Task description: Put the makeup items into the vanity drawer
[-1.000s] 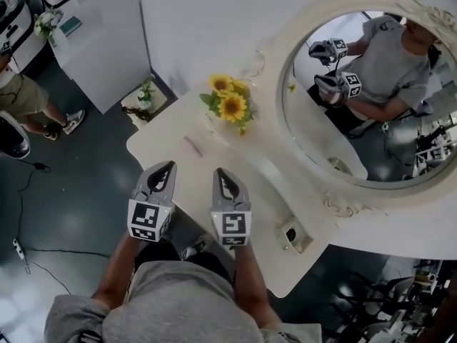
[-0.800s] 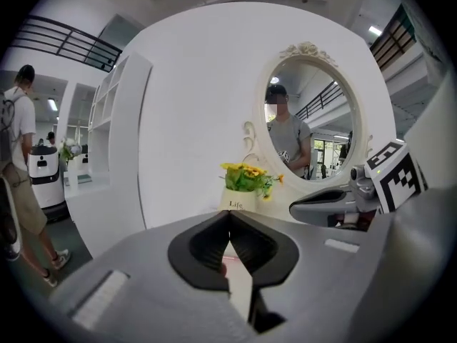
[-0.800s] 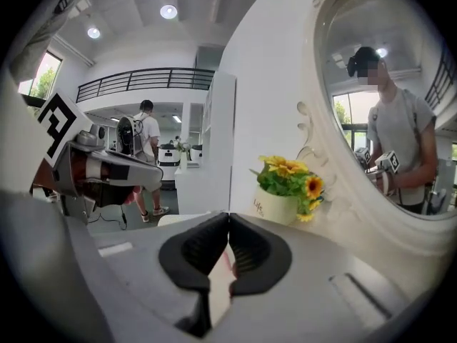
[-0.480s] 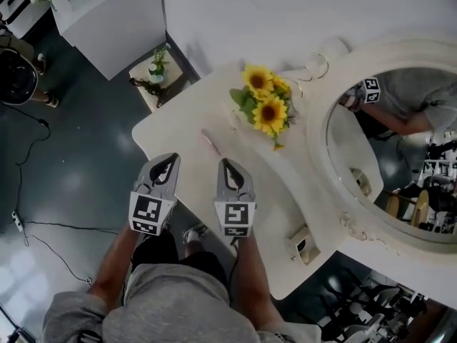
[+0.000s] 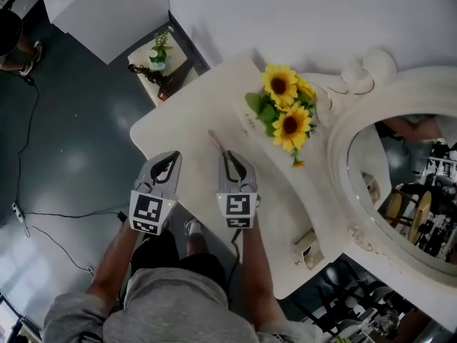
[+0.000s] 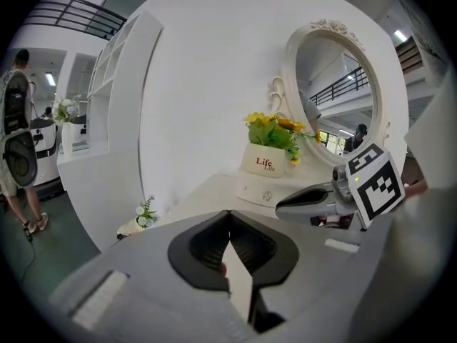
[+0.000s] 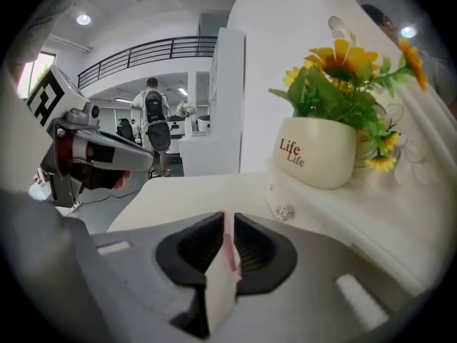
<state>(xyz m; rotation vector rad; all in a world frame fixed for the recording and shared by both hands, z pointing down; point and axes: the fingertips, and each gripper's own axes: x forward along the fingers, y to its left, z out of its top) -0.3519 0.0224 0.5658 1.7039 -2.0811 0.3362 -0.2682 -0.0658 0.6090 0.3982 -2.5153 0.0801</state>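
A slim pink makeup stick lies on the white vanity top. My right gripper hovers just behind it. Its jaws have just been opening and stand a narrow slit apart, with nothing gripped. In the right gripper view the pink stick shows through that slit. To its left, my left gripper is shut and empty, over the table's front edge; its tips meet in the left gripper view. A low drawer front with a crystal knob sits under the flower pot.
A white pot of sunflowers stands behind the stick, and an oval mirror rises at the right. A small socket box sits near the right front edge. A side table with a plant and a white cabinet stand left.
Both grippers have come down toward the table. The right gripper's tips have closed in on the pink stick, and its jaws have parted slightly.
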